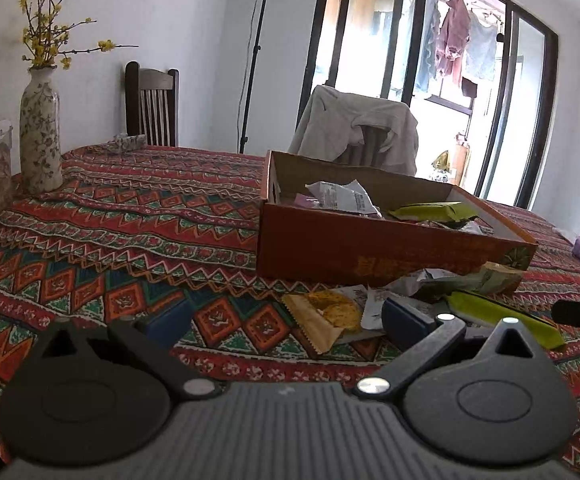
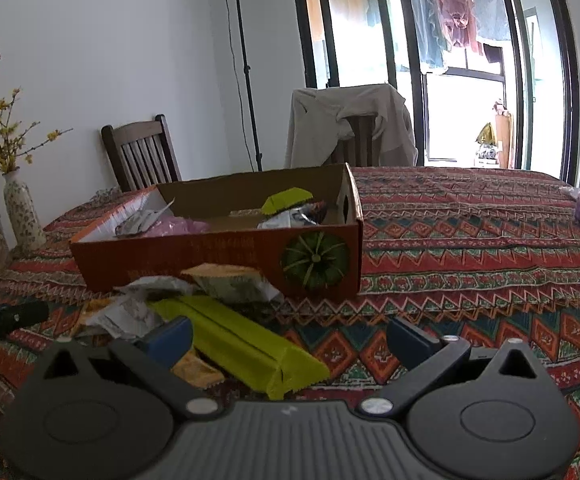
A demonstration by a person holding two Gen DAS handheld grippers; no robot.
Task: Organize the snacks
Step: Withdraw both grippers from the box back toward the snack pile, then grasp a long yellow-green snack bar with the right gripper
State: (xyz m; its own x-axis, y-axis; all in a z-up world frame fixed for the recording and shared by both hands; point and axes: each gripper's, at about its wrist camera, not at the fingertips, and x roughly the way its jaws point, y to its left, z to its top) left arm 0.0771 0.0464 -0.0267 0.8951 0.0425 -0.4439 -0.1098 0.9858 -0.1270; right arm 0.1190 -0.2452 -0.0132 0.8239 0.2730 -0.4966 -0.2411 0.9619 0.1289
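Two grippers hanging over the snack pile, both spread wide with nothing in them.

Left gripper (image 1: 286,320) sits low over the patterned tablecloth (image 1: 130,216), with a tan cracker packet (image 1: 321,320) lying flat between its blue fingertips (image 1: 403,316) and not touching either one. Right gripper (image 2: 290,336) is over the long lime-green wrapper (image 2: 242,344), which lies at a slant with its near end between the fingers. Crumpled white and silver wrappers (image 2: 130,312) and a beige snack bag (image 2: 230,280) are heaped just in front of the orange cardboard box (image 2: 218,256), touching its near wall. Inside the box there's already another green packet (image 1: 433,211), a white wrapper (image 1: 341,196) and something pink (image 2: 178,226). A floral vase (image 1: 40,132) stands far left on the table.
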